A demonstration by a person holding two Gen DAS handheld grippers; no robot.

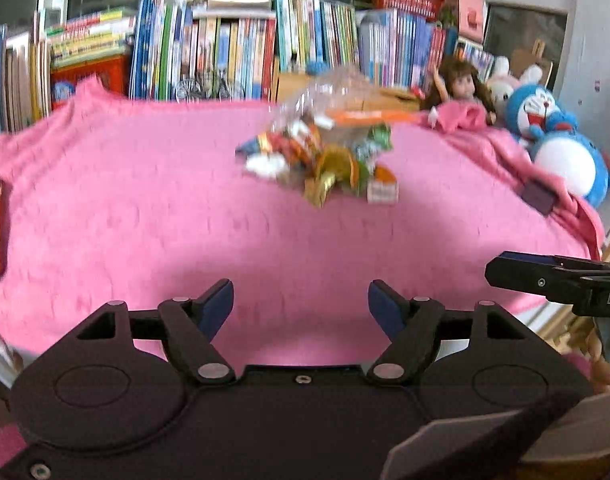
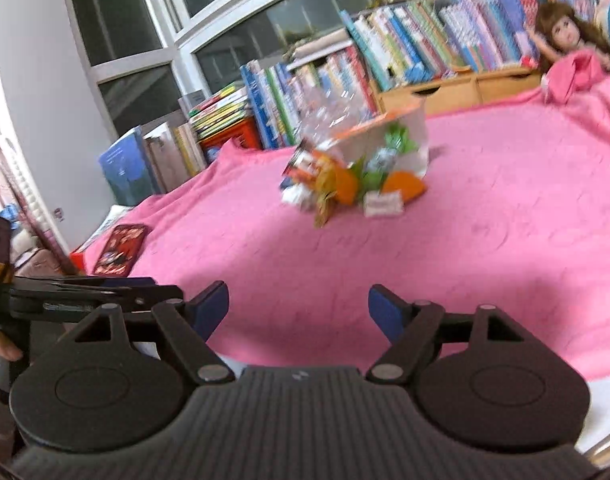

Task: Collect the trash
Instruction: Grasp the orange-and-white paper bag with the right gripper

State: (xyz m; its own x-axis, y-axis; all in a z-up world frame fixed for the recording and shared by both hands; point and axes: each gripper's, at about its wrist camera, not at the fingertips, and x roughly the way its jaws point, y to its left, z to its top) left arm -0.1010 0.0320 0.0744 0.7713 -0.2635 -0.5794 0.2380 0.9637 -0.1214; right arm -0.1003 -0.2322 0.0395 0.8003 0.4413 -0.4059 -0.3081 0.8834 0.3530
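Where blur allows, one trash pile (image 1: 325, 156), two gaping tongs (image 1: 301, 304)

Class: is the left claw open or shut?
Open. The left claw's blue pads stand wide apart, with only the pink blanket showing between them.

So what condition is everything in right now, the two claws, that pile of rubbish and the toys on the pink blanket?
Left claw: open, nothing between its pads.
Right claw: open, empty.
Trash pile: heaped mid-blanket, untouched by either claw.
Clear plastic bag: crumpled, on the pile.
Pink blanket: spread flat, bunched at the far right.
Doll: sitting upright.
Blue plush: leaning at the blanket's edge.
Books: standing in rows.
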